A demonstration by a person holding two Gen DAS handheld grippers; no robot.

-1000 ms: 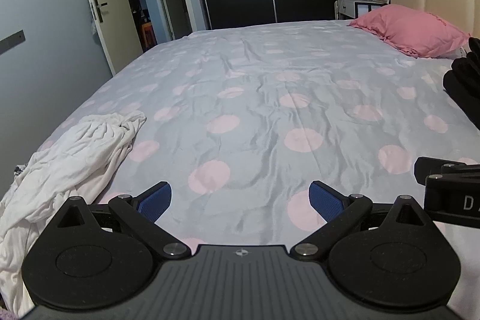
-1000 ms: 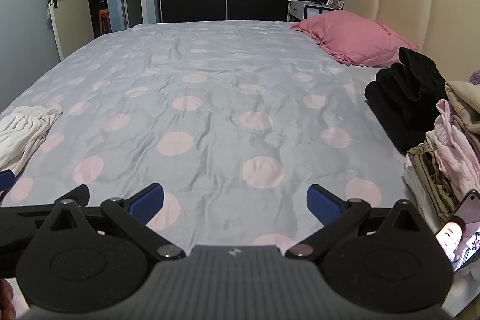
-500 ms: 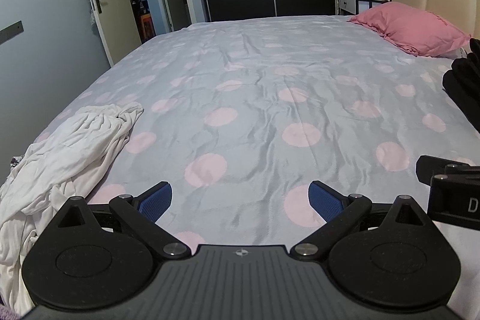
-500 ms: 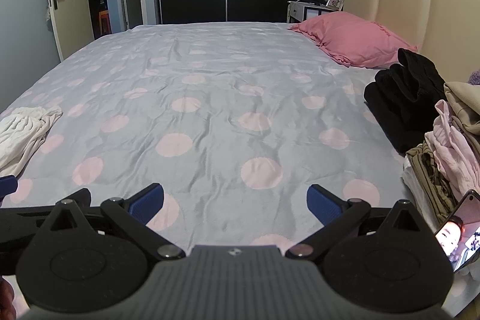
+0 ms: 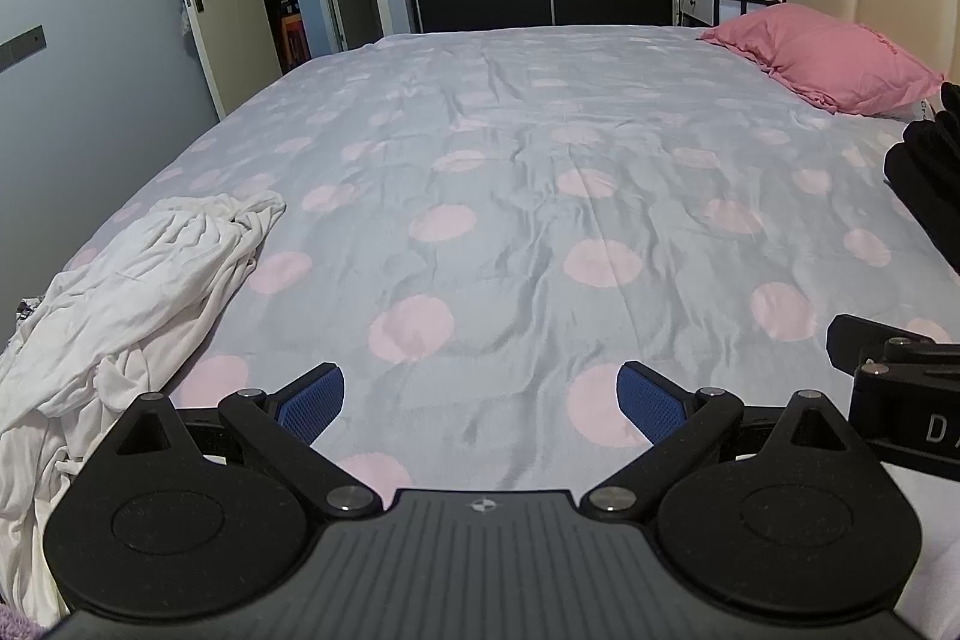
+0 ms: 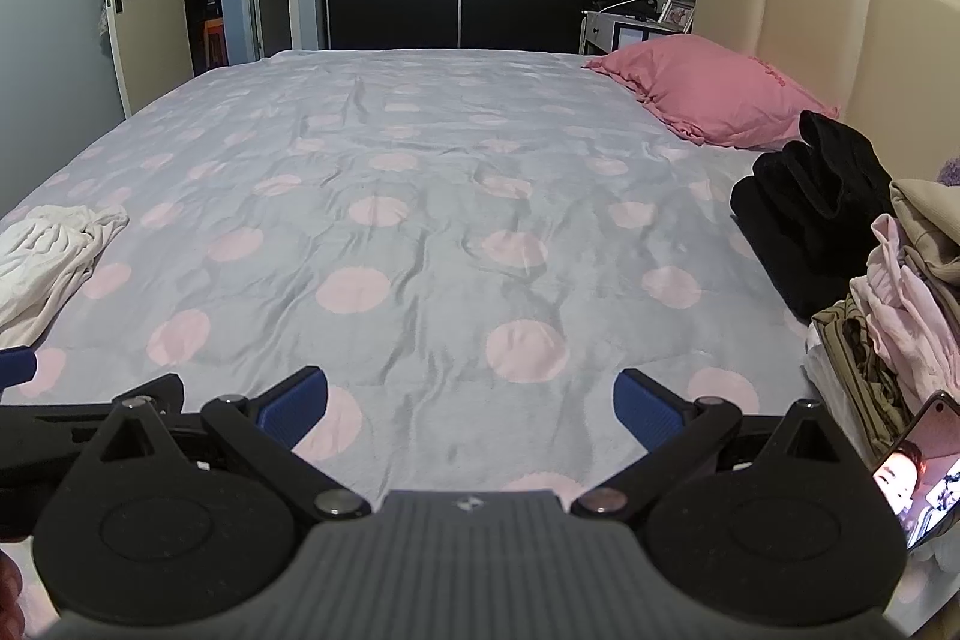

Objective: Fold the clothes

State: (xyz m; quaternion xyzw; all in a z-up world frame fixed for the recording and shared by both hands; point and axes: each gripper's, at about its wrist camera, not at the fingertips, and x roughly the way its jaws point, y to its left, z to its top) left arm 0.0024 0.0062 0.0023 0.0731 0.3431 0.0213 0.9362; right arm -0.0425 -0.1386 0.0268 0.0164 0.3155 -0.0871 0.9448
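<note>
Little has moved — both grippers, left (image 5: 480, 397) and right (image 6: 470, 400), hover open and empty. White shirt (image 5: 138, 298) looks soft, limp — grab its edge.

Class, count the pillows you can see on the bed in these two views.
1: a pink pillow at the bed's far right, against the beige headboard. The clothes pile on the right could hide others.
</note>
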